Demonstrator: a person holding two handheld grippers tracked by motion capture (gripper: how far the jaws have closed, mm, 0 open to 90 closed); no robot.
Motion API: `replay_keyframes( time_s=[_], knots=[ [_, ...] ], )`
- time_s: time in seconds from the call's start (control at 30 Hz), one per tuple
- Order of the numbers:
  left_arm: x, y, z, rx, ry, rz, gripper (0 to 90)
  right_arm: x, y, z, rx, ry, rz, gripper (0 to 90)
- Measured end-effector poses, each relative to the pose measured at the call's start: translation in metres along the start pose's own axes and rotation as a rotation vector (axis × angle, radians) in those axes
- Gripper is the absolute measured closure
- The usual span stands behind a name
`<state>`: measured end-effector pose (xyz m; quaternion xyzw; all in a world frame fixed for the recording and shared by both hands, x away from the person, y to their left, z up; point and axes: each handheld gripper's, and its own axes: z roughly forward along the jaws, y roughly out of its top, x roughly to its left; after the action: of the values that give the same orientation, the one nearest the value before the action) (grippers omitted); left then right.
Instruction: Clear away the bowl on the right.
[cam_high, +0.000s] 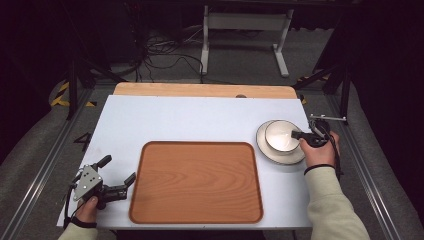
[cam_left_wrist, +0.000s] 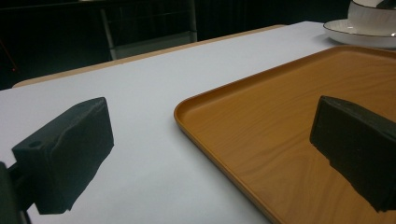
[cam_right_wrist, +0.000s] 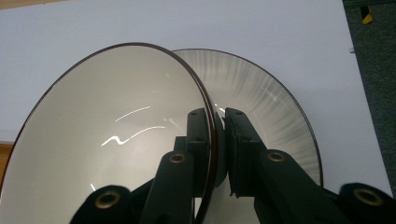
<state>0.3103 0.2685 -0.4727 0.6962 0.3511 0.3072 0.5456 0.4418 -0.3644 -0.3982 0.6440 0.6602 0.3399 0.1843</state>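
The white bowl (cam_high: 281, 135) is seen near the right edge of the tabletop (cam_high: 190, 120), sitting on a white plate (cam_high: 270, 152). Its rim is clamped by the right tool (cam_high: 296, 135), with one jaw inside the bowl and the other outside. The left tool (cam_high: 119, 174) is held near the front left corner of the tabletop with its jaws wide apart and nothing between them, just beside the wooden tray (cam_high: 196, 181).
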Motion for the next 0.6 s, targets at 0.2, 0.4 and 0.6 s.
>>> replay_keyframes(
  time_s=[0.2,0.4,0.6],
  knots=[
    [0.000,0.000,0.000,0.000,0.000,0.000,0.3,0.008,0.006,-0.008,0.002,0.007,-0.008,81.4],
    [0.000,0.000,0.000,0.000,0.001,0.000,0.3,0.016,0.009,-0.016,0.009,0.007,-0.013,81.3],
    [0.000,0.000,0.000,0.001,0.001,0.001,0.2,0.026,0.012,-0.023,0.017,0.014,-0.018,81.3]
  ],
)
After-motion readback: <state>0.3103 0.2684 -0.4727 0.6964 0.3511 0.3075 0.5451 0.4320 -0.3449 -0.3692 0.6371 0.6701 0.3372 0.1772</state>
